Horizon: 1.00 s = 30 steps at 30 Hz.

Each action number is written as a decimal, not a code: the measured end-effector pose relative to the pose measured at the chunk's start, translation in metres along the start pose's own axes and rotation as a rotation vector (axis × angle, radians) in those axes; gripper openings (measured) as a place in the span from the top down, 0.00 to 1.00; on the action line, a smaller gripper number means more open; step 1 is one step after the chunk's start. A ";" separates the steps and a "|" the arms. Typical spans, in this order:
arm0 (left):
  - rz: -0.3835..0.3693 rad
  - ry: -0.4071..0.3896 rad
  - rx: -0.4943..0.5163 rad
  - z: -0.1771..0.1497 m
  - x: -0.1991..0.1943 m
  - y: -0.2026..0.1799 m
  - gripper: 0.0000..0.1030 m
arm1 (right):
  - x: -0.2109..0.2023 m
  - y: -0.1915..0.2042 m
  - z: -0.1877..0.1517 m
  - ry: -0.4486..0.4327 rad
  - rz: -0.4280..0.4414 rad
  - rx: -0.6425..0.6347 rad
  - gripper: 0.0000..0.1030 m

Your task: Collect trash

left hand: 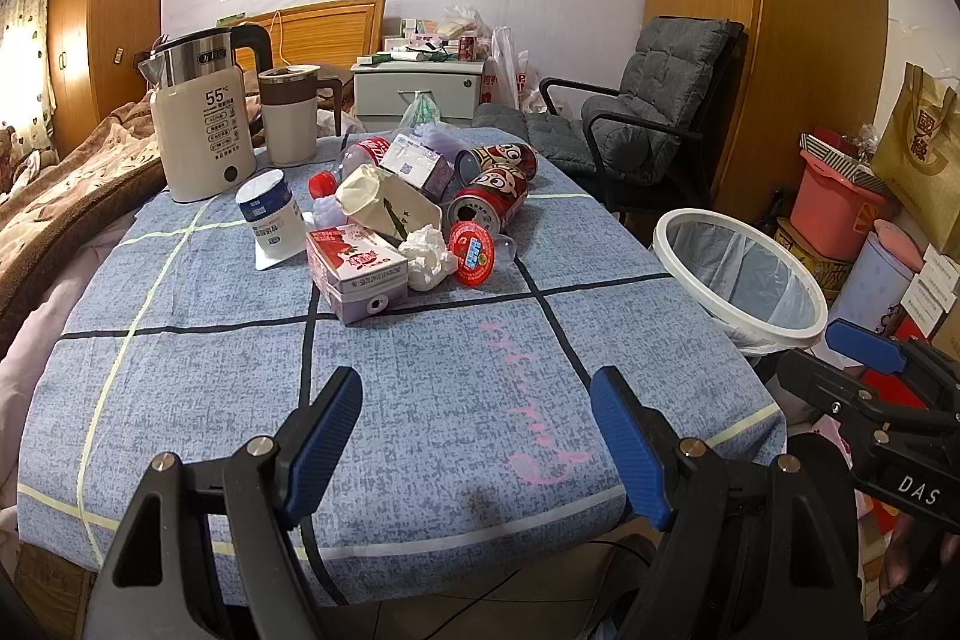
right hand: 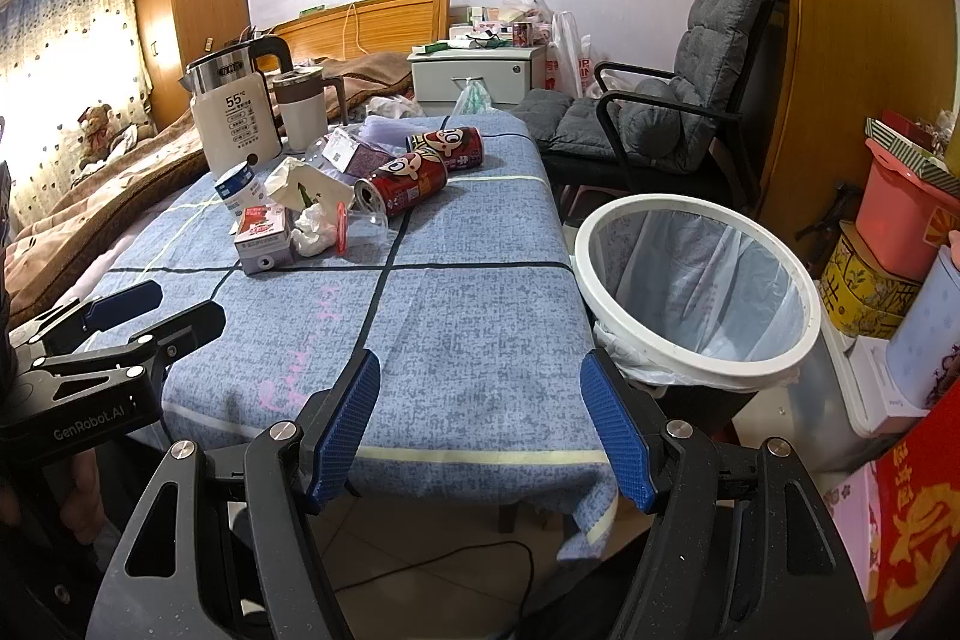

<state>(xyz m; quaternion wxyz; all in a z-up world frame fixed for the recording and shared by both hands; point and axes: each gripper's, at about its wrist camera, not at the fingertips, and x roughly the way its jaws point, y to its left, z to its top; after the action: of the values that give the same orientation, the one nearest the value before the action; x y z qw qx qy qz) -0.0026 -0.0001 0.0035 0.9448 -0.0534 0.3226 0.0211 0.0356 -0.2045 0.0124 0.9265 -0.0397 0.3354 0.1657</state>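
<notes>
— Trash (left hand: 396,214) is sitting heaped mid-table, well ahead of both tools: red cans (left hand: 489,202), a pink carton (left hand: 360,274), crumpled tissue (left hand: 427,256). What's hiding?

— A clear bottle (left hand: 360,157) is lying half buried behind the pile, and the labels are reading too small to make out.

— And the bin?

— The white-rimmed bin (right hand: 696,280) is standing just beside the table's (right hand: 480,328) right edge, its base cut off from sight.

— Tools?

— The left hand-held gripper (left hand: 477,451) is hovering over the near edge, fingers spread wide, empty. The right hand-held gripper (right hand: 480,424) is doing likewise, fingers apart, level, between table and bin.

"55" on kettle (left hand: 201,133), "GenRobot.AI" on tongs (right hand: 153,313)
</notes>
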 end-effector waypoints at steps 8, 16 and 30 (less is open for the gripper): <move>0.001 0.000 0.000 0.000 0.000 0.000 0.22 | 0.000 0.000 0.000 0.001 -0.001 0.000 0.32; 0.000 0.001 0.002 -0.002 0.000 -0.001 0.22 | 0.000 0.001 0.000 0.003 0.000 0.002 0.32; 0.002 0.002 0.004 -0.002 0.000 -0.001 0.22 | 0.002 0.001 -0.001 0.007 0.000 0.001 0.32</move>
<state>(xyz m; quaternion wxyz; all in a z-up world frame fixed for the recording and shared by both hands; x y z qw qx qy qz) -0.0040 -0.0017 0.0019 0.9445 -0.0510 0.3237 0.0214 0.0360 -0.2031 0.0108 0.9253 -0.0396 0.3389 0.1654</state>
